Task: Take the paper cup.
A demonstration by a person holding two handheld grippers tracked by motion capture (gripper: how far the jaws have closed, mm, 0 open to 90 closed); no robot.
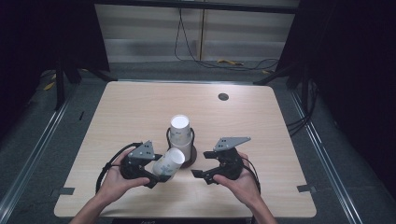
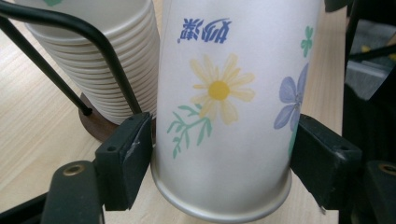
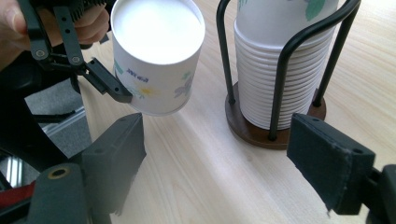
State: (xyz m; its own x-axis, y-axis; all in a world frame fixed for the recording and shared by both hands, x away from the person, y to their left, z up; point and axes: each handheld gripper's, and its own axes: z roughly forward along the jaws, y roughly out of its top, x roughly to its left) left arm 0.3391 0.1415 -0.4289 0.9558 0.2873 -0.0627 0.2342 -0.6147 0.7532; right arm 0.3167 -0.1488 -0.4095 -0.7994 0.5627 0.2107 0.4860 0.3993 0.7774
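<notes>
Left gripper (image 1: 152, 179): jaws clamped on a paper cup (image 1: 168, 164) near its rim, one pad on each side; the cup is tilted, base up and away from the person. Right gripper (image 1: 200, 176): jaws apart, nothing between them. In the high view, the cup lies at 9 o'clock from the right gripper and at 7 o'clock from the stack (image 1: 181, 135), just beside it. The stack stands in a wire holder (image 3: 280, 70) on the table (image 1: 261, 121).

I see a pale wooden table (image 1: 140, 107) with a round grommet (image 1: 223, 96) near its far edge. Beyond it, cables (image 1: 205, 60) trail over grey floor (image 1: 56, 140) toward a light wall panel (image 1: 154, 32), with dark curtains (image 1: 355, 70) at the sides.
</notes>
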